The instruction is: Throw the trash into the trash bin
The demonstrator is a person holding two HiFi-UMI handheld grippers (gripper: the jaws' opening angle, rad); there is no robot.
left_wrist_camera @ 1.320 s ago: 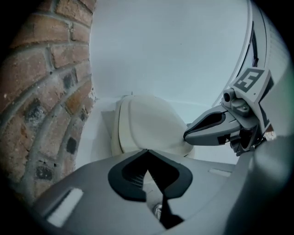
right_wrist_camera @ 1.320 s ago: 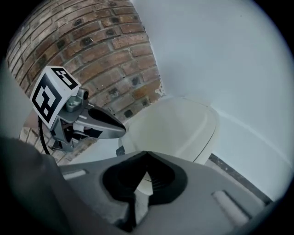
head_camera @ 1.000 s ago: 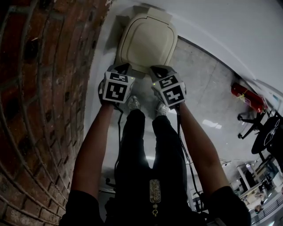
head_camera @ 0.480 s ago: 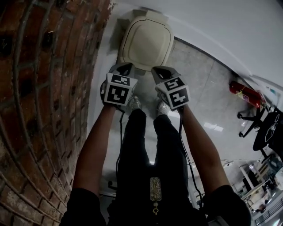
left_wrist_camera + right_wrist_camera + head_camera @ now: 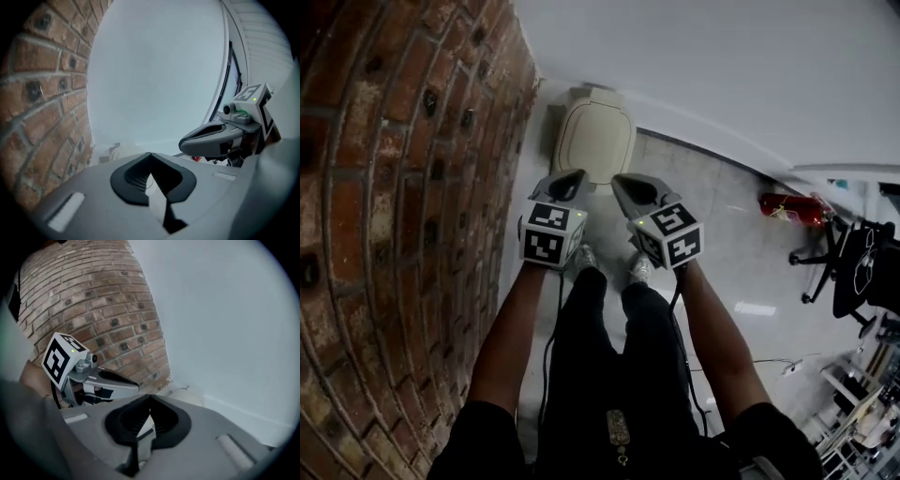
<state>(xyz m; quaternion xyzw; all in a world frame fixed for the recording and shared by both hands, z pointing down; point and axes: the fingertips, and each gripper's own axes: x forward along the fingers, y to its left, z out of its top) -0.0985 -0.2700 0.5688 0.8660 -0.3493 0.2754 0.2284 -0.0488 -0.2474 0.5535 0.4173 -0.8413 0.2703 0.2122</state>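
Note:
A cream trash bin with its lid down stands on the floor in the corner between the brick wall and the white wall. My left gripper and right gripper are held side by side in the air, above and nearer to me than the bin, pointing toward it. In the left gripper view the jaws of my left gripper meet at the tips with nothing between them. The right gripper is likewise shut and empty. Each gripper view shows the other gripper alongside. No trash is visible.
A curved brick wall runs down the left and a white wall lies behind the bin. A red fire extinguisher lies on the tiled floor at the right, with a black office chair beyond. The person's legs and shoes are below the grippers.
Both grippers have risen together away from the bin, which now looks smaller and farther off. Both jaws stayed shut and the bin lid stayed down.

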